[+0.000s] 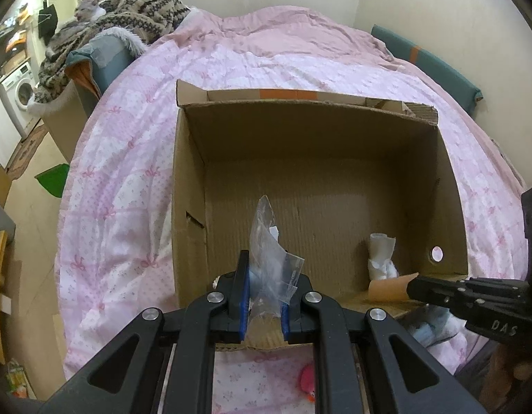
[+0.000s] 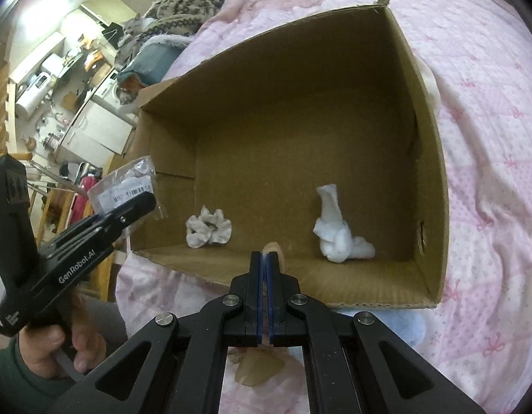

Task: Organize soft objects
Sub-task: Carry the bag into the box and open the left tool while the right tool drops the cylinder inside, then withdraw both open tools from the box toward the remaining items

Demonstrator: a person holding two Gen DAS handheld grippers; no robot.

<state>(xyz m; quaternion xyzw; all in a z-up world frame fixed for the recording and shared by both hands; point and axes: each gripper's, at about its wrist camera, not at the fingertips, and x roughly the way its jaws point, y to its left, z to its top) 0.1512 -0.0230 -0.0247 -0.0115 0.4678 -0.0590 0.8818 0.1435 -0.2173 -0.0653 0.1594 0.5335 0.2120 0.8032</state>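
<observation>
An open cardboard box lies on a pink bedspread. My left gripper is shut on a clear plastic bag and holds it over the box's near edge; the bag also shows in the right wrist view. My right gripper is shut on the box's near cardboard flap; a tan bit of flap shows past the fingers. Inside the box lie a knotted white cloth and a white scrunchie.
A cat lies on a patterned blanket at the bed's far left. A teal cushion sits at the far right. A pink toy and a light blue soft item lie near the box's front.
</observation>
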